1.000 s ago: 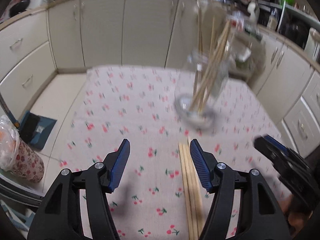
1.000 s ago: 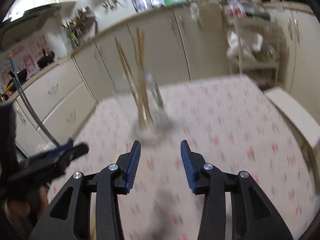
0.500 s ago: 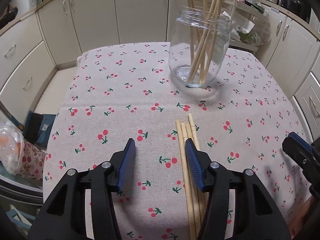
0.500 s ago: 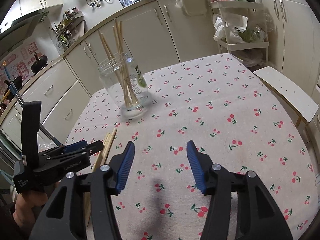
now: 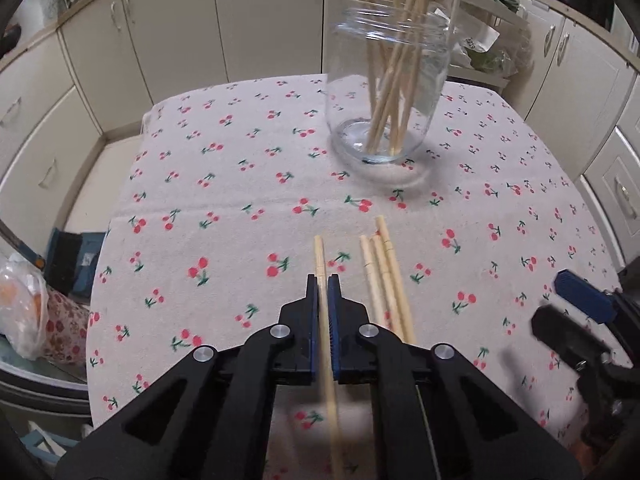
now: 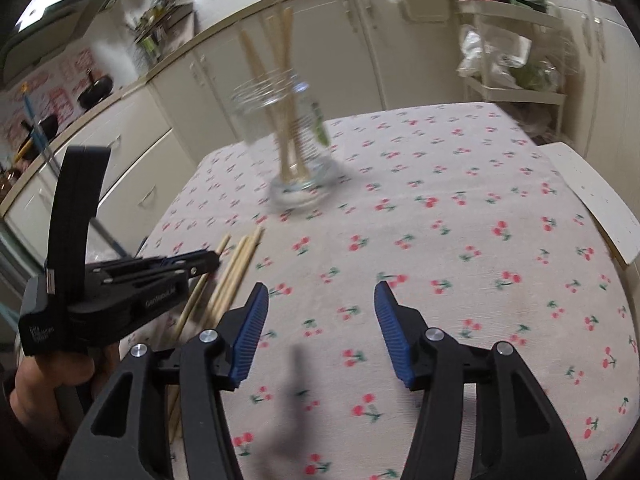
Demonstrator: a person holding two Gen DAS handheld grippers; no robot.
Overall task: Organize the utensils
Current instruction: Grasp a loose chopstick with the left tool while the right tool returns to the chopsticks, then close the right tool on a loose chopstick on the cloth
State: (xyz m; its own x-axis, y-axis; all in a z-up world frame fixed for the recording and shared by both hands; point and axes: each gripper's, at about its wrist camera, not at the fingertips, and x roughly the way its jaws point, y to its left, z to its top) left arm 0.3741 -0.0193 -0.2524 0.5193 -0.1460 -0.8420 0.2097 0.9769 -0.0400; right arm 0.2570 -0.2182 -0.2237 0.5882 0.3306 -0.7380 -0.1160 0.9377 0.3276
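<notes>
The surface (image 5: pixel 240 168) wears a pale cloth printed with red cherries, and everything here is placed against the glass jar (image 5: pixel 386 92) that stands on it toward the far side. Cream kitchen cabinets (image 5: pixel 272 16) run behind the jar. The jar is clear, upright and open at the top, with a bundle of wooden chopsticks (image 5: pixel 394 80) leaning inside it, their tips gathered at the bottom.

Nearer than the jar, the left claw (image 5: pixel 323 284) has just been closing and now pinches a single chopstick (image 5: pixel 319 254) between its blue pads, the stick running lengthwise through them with its far end pointing toward the jar. Just right of that stick, also on the near side of the jar, three loose chopsticks (image 5: pixel 380 264) lie side by side on the cloth, touching one another.

The right claw (image 6: pixel 318 328) hangs over bare cloth, nearer than the jar and to its right, its jaws standing apart with nothing between them

A hand (image 6: pixel 56 380) grips the left tool's handle in the right wrist view
</notes>
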